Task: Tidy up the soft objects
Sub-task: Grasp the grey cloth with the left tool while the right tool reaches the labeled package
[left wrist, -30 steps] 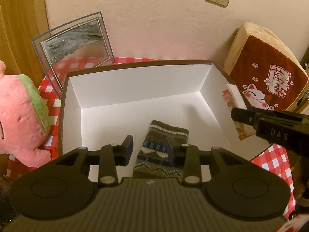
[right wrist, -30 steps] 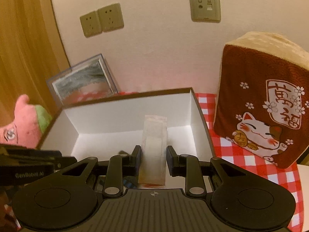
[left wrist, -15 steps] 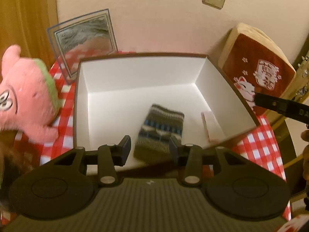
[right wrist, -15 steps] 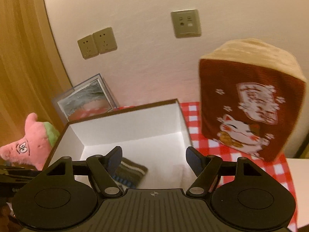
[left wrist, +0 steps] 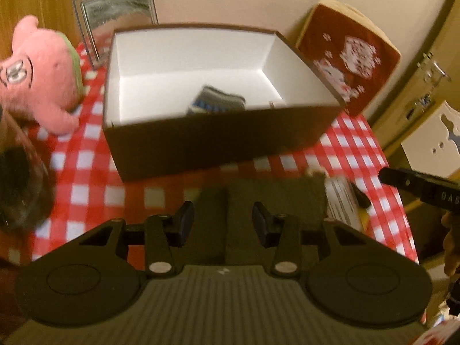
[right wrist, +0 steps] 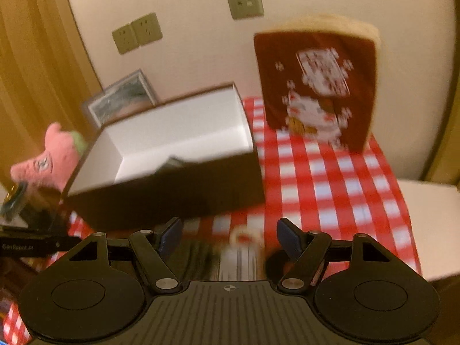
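A brown box (left wrist: 218,141) with white inner walls stands on the red checked cloth, and a patterned knit sock (left wrist: 215,102) lies inside it. My left gripper (left wrist: 222,224) is open in front of the box, above a dark olive cloth (left wrist: 273,195) lying flat on the table; its pads touch nothing. The right gripper (right wrist: 230,237) is wide open over a blurred white striped item (right wrist: 241,256), which also lies beside the dark cloth as a white striped item (left wrist: 342,204). The box (right wrist: 172,192) is ahead and left of it.
A pink plush (left wrist: 37,66) lies left of the box and a red cat-print cushion (left wrist: 350,57) leans on the wall at the right. A framed picture (left wrist: 115,11) stands behind. A dark glass object (left wrist: 20,189) sits at the front left. The right gripper's tip (left wrist: 417,184) enters from the right.
The right gripper opened and let a pale packet go into the box. Both grippers then drew back from over the box to the table in front of it.
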The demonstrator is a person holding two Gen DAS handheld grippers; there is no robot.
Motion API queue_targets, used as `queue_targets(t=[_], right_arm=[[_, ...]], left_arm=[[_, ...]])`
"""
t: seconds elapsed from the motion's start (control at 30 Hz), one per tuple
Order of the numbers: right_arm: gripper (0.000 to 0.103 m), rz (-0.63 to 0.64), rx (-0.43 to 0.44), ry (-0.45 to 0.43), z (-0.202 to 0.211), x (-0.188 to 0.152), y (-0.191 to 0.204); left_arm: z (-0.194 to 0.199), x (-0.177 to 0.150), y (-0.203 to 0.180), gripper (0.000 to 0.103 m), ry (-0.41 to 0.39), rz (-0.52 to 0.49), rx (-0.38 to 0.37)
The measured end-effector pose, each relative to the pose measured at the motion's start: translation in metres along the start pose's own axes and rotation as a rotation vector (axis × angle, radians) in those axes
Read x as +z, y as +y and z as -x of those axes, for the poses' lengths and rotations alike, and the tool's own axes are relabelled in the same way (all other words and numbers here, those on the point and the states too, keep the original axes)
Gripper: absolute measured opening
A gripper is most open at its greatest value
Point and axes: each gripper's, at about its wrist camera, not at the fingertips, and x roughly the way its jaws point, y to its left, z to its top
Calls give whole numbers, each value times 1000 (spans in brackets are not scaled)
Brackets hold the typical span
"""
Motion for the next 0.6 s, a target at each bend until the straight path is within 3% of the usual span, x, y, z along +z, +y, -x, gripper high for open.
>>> queue_targets(t=[0.33,0.6], right_arm=[[73,-135,-6,153,12,-74,-28],[73,-198,-22,183,10,-95,-36]], left_arm=[[-20,-54,-16,41,111,25,-66],[-41,-75,-8,44,156,85,-68]])
